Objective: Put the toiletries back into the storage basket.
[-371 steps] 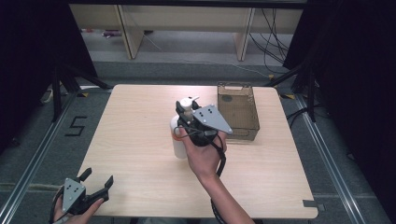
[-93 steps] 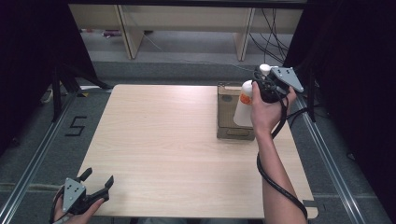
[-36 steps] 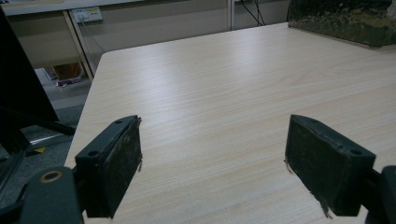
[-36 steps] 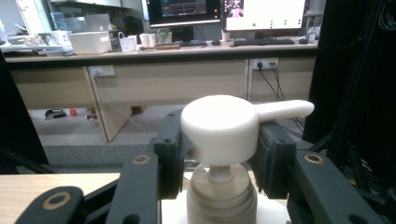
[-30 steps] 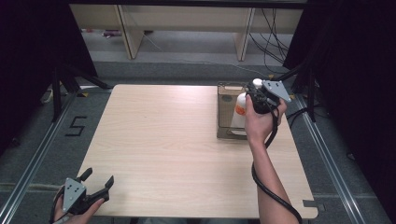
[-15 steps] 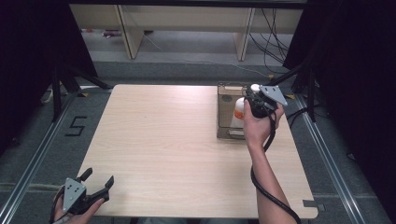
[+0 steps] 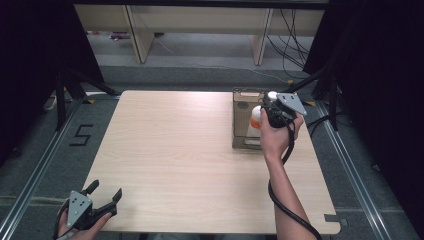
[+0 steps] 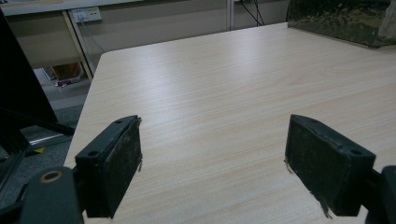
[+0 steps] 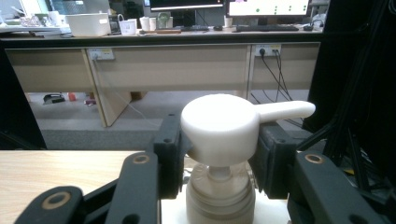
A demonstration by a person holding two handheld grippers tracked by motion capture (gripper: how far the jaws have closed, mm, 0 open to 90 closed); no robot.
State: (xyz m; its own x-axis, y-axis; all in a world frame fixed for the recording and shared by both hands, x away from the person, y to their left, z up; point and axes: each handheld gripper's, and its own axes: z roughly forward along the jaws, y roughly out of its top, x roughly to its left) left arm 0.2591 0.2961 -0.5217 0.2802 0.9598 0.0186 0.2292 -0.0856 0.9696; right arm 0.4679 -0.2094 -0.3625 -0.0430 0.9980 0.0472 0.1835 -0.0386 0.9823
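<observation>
Right gripper point(image 7: 272, 111) was clamped on the pump bottle point(image 7: 256, 118) at its neck, bottle upright, partly down inside the clear bin point(image 7: 239, 136) at the desk's far right edge. Left gripper point(image 7: 100, 201) sat spread wide, empty, at the near left corner, well apart.

- Pump bottle point(image 7: 256, 120): white, with an orange band low on its body.
- Bin point(image 7: 243, 131): smoky translucent brown.
- Table point(image 7: 190, 155): pale wood grain.
- Left gripper point(image 8: 212, 163) pads point(image 8: 114, 163): black.
- Plate point(image 7: 291, 103) atop right gripper point(image 9: 218, 154): grey.
</observation>
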